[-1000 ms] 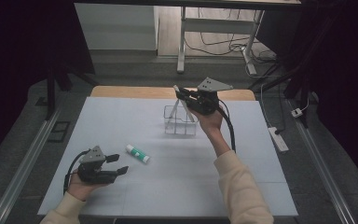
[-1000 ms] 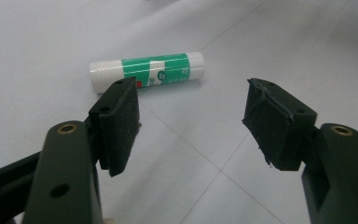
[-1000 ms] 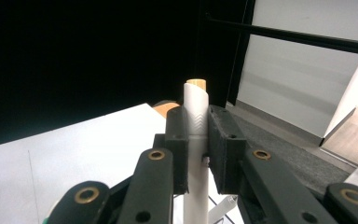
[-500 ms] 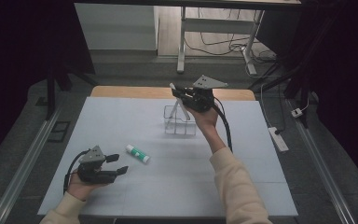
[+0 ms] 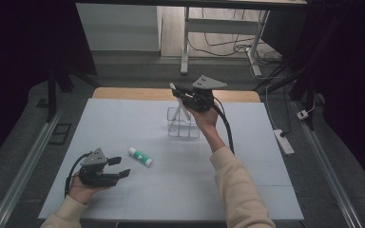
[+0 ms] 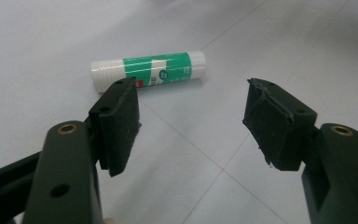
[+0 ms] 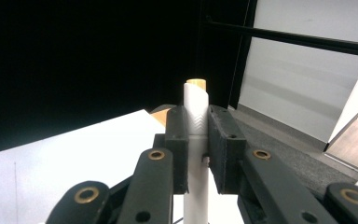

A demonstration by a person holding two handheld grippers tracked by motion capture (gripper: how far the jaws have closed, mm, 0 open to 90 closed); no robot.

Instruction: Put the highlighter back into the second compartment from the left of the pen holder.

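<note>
Stick point(image 7: 196, 140): light, stiff, smooth; being pinched mid-shaft by right gripper point(image 5: 186, 96) above holder point(image 5: 183, 124). Gripping gently, avoiding slip. Left gripper point(image 5: 120, 167) gaping, glue point(image 6: 148, 71) lying at 11 o'clock.

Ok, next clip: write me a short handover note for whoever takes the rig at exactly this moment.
Right tool: shut on a white stick with a tan tip, held above the clear rack at the far middle of the table.
Left tool: open, nothing between its pads, low over the mat at the near left.
Glue stick: lying flat on the mat just ahead of the left tool, untouched.
Done: white stick gripped.
Left: probably seat the stick in the rack, then pick up the glue stick.
</note>
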